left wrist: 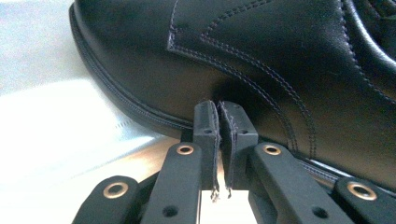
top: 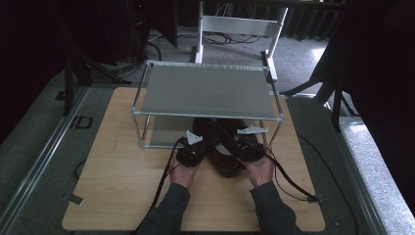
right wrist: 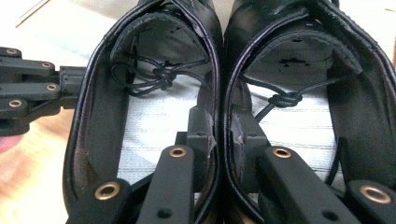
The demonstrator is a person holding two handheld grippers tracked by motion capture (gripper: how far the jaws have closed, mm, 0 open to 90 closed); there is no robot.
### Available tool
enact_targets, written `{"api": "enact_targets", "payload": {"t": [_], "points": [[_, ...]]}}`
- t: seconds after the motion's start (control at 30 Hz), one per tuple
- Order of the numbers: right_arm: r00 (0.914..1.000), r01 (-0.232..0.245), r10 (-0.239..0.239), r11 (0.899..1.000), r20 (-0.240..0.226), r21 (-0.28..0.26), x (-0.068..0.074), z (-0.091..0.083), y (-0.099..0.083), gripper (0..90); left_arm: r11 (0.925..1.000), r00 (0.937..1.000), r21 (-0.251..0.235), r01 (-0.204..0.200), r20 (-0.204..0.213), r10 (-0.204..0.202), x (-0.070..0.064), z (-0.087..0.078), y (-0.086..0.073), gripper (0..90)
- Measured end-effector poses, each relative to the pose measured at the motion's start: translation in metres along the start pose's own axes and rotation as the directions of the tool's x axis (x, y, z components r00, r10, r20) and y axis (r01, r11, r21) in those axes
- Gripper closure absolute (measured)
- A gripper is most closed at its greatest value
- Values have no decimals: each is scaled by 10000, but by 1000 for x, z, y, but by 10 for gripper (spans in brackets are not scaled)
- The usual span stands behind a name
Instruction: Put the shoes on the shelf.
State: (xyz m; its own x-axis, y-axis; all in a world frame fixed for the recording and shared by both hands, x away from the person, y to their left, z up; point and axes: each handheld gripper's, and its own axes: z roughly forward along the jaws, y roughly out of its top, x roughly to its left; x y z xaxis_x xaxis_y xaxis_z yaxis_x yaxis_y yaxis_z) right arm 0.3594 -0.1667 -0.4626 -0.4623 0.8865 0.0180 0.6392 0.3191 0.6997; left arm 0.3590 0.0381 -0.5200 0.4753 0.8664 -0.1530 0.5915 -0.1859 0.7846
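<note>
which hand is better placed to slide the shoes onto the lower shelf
Right. The right tongs pinch the touching inner walls of both black shoes, so they move together. The left tongs are shut, merely pressing one shoe's side.

- Your left gripper (top: 190,151) is a black block topped by a grey three-cornered plate, with a black cable trailing off toward 6 o'clock.
- Your right gripper (top: 247,145) matches it: same grey plate, and its black cable loops out toward 4 o'clock.
- Seen up close, your left gripper's jaws are matte black link bars pinned with brass-coloured rivets (left wrist: 185,150), with small dark screw holes below them.
- Your fingertips (left wrist: 205,126) are squared black pads with frayed edges.
- You wear dark grey sleeves (top: 169,208).
</note>
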Motion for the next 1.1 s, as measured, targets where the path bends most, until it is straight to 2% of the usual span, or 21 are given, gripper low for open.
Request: {"api": "enact_targets", "payload": {"t": [0.2,0.37,0.67,0.77,0.93,1.1], "points": [[9992,-367,371,9989,137,-304,-2,4,2,798,9997,9994,-155,208,-261,-212,0,3,3,855],[9977,-635,646,9967,201,-502,-3,9,3,798,9997,9997,-193,176,-171,-179,-2,3,5,842],[9977,-487,523,9956,441,-796,-2,18,2,799,9997,9991,9,261,-344,-261,-8,6,3,866],[9978,-478,517,9949,418,-891,-2,20,2,800,9988,9982,-25,485,-350,-486,-9,5,0,874],[9986,-348,386,9945,367,-986,-1,20,3,802,9990,9984,-1,439,-353,-438,-7,7,2,872],[9978,-566,598,9928,276,-1060,-2,24,4,804,9992,9982,4,398,-449,-397,-4,12,6,872]]}}
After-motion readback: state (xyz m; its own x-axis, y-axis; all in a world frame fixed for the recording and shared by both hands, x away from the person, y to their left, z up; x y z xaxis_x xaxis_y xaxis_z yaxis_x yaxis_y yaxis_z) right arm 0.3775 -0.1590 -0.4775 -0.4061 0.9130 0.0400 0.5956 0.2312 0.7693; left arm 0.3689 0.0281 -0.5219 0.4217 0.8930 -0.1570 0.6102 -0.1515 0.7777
